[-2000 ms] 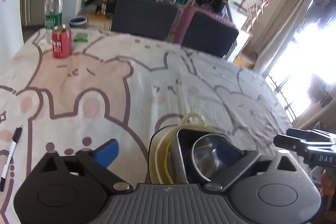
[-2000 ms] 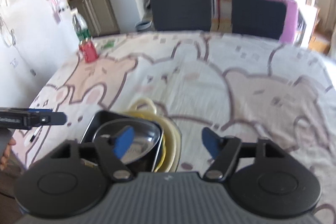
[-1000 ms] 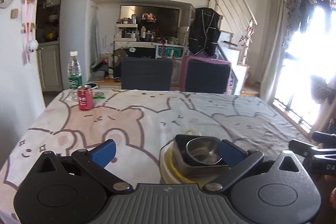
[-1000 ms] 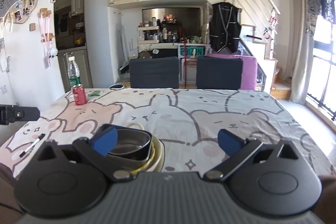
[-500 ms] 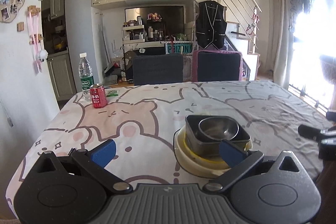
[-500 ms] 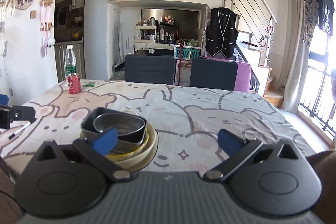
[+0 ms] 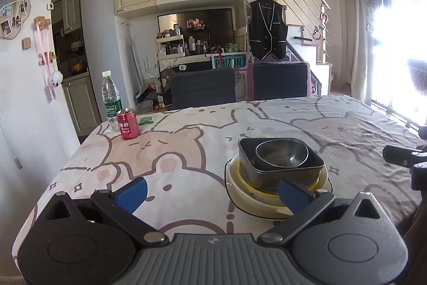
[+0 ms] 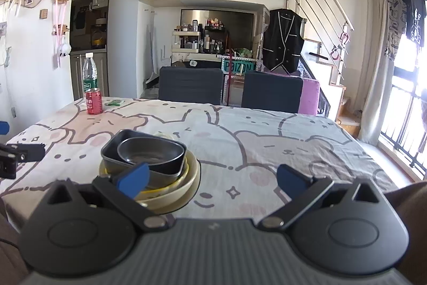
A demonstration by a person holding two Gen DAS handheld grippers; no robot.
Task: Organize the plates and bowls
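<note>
A stack of dishes stands near the table's front edge: a round steel bowl [image 7: 282, 153] [image 8: 151, 152] nested in a dark square bowl [image 7: 283, 169] [image 8: 114, 155], on a yellow plate [image 7: 246, 183] and a cream plate [image 7: 256, 206] [image 8: 186, 190]. My left gripper [image 7: 212, 192] is open and empty, held back at the table edge, left of the stack. My right gripper [image 8: 212, 179] is open and empty too, with the stack behind its left finger. Each view shows the other gripper's tip at its side.
A red drink can [image 7: 128, 124] [image 8: 93, 101] and a water bottle [image 7: 111, 99] [image 8: 89, 76] stand at the far left corner beside a green packet [image 7: 146, 120]. Two dark chairs [image 7: 203, 90] [image 8: 271, 95] face the far edge. The bear-print tablecloth [image 7: 186, 151] covers the table.
Both grippers have tilted up from looking down at the stack and drawn back toward the table's front edge, staying open. The stack has not moved.
</note>
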